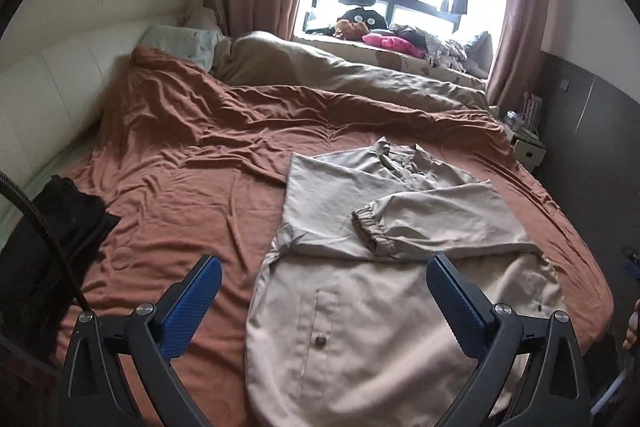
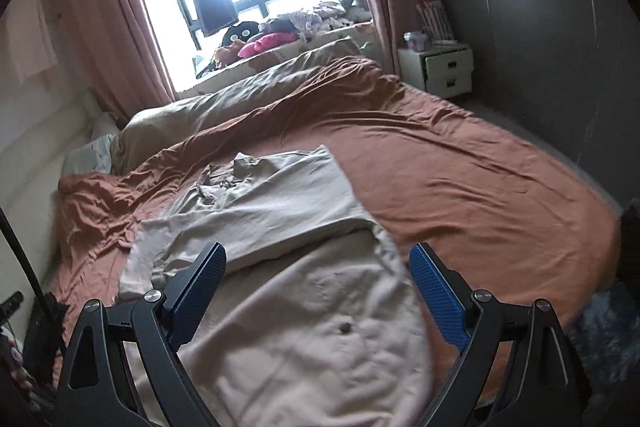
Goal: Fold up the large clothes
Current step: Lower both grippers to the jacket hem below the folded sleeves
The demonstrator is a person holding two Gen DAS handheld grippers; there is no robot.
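One rust-brown bedsheet covers the bed, and the beige jacket lies flat on it, both sleeves folded across the chest (elastic cuff uppermost). Left gripper and right gripper hover above the hem, jaws spread wide, gripping nothing.

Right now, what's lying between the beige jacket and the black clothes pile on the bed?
Only wrinkled rust-brown bedsheet. In the left wrist view, nothing else sits between the beige jacket and the black clothes pile.
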